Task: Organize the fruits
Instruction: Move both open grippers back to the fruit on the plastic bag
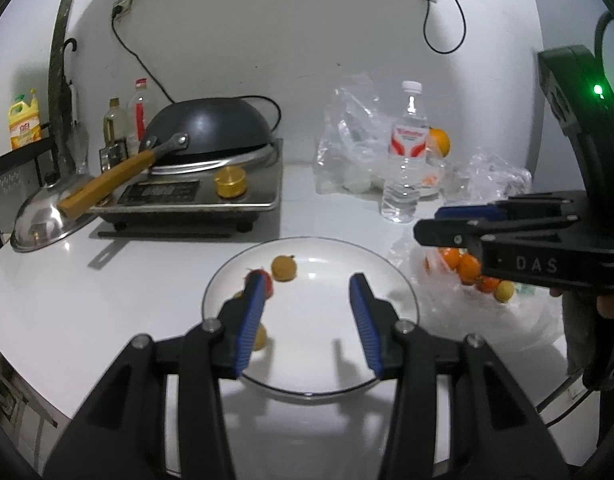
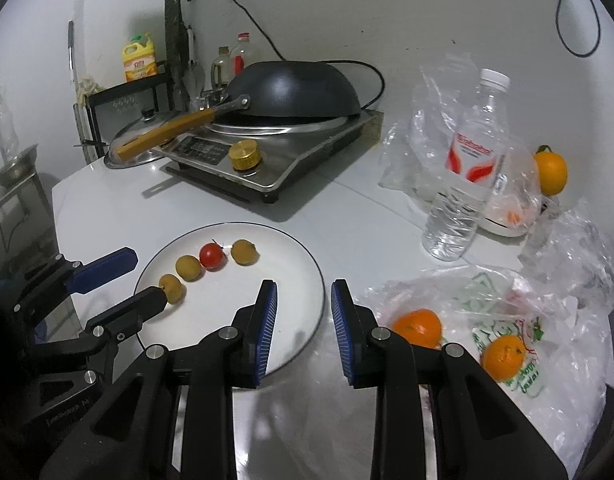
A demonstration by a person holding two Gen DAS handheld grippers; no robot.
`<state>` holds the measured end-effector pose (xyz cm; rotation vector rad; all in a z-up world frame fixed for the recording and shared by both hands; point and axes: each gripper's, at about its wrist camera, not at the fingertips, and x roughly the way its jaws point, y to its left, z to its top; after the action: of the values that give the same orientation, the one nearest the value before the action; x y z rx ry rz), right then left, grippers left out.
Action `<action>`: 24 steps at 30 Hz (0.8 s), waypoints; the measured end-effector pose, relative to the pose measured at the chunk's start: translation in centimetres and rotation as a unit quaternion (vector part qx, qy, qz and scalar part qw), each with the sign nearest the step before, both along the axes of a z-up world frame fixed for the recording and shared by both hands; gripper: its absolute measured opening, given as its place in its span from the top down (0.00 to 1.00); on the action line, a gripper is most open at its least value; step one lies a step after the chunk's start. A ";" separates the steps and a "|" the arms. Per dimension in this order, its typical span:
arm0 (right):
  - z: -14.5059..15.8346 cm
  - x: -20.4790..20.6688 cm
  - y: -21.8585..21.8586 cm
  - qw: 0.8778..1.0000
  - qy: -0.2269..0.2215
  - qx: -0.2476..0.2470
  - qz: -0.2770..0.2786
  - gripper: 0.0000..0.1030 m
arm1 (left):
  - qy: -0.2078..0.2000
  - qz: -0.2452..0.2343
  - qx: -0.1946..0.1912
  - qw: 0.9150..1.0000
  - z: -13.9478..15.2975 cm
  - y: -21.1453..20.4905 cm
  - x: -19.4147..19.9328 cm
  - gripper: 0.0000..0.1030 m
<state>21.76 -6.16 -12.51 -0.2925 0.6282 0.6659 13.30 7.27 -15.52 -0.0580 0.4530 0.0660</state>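
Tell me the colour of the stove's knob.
Gold, or brass-coloured. The knob on the stove shows best in the right wrist view.

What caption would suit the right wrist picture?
Open right gripper over a white plate holding a tomato and three yellow fruits.

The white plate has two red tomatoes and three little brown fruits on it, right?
Not quite. The right wrist view shows just one red tomato on the white plate, in a row with three little brown fruits.
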 end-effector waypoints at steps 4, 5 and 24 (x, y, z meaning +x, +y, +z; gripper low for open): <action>0.2 0.0 -1.6 1.000 -0.002 0.007 -0.008 0.71 | 0.001 -0.008 0.007 1.000 0.2 -1.3 0.3 0.56; 0.2 0.0 -2.0 1.000 -0.002 0.009 -0.010 0.71 | 0.001 -0.009 0.009 1.000 0.3 -1.6 0.4 0.56; 0.3 0.6 -9.2 0.998 -0.004 0.027 -0.048 0.71 | 0.006 -0.042 0.035 0.998 1.1 -7.5 1.8 0.56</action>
<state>22.35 -15.38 -12.19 -0.2140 0.6116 0.5877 15.10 -0.19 -14.45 0.0310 0.4635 -0.0012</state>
